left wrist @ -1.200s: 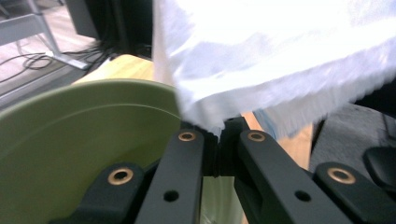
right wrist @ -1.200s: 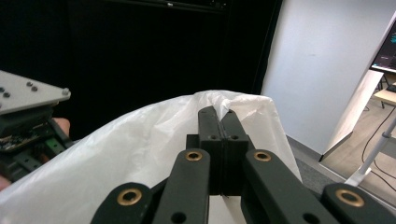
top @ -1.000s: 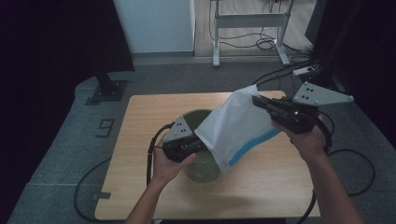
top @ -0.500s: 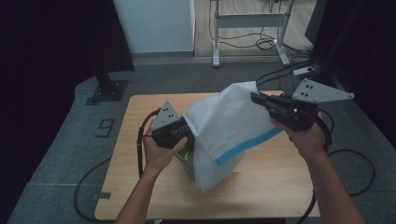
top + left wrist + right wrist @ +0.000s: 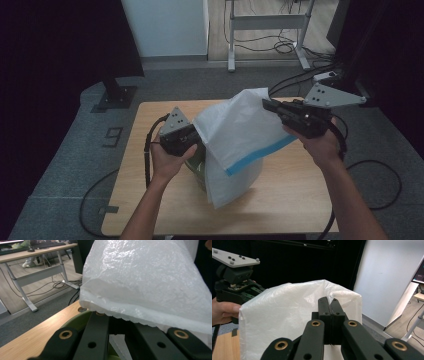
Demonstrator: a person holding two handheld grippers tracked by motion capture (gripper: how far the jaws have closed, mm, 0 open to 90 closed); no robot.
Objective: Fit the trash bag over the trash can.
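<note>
A white plastic bag (image 5: 240, 145) with a blue strip along one edge hangs stretched between my two grippers above a green bin (image 5: 196, 165) on the wooden table (image 5: 310, 200). My left gripper (image 5: 196, 136) is shut on the bag's left edge, just over the bin. In the left gripper view the bag (image 5: 150, 282) drapes over the left gripper (image 5: 117, 317), hiding its tips, and the bin's rim (image 5: 75, 320) shows beneath. My right gripper (image 5: 266, 103) is held higher, shut on the bag's upper edge. The right gripper view shows the right gripper (image 5: 329, 301) with its jaws pressed together on the bag's rim (image 5: 287, 312).
The bin stands near the table's middle, with bare wood to its left and right. Behind the table are a grey desk frame (image 5: 265, 30) and floor cables (image 5: 300, 75). A black stand base (image 5: 117, 95) sits at the back left. Gripper cables trail off both table sides.
My left hand has lifted and drawn a little left, away from the right gripper. The bag's mouth is pulled wider and higher over the bin. The right gripper has stayed put.
</note>
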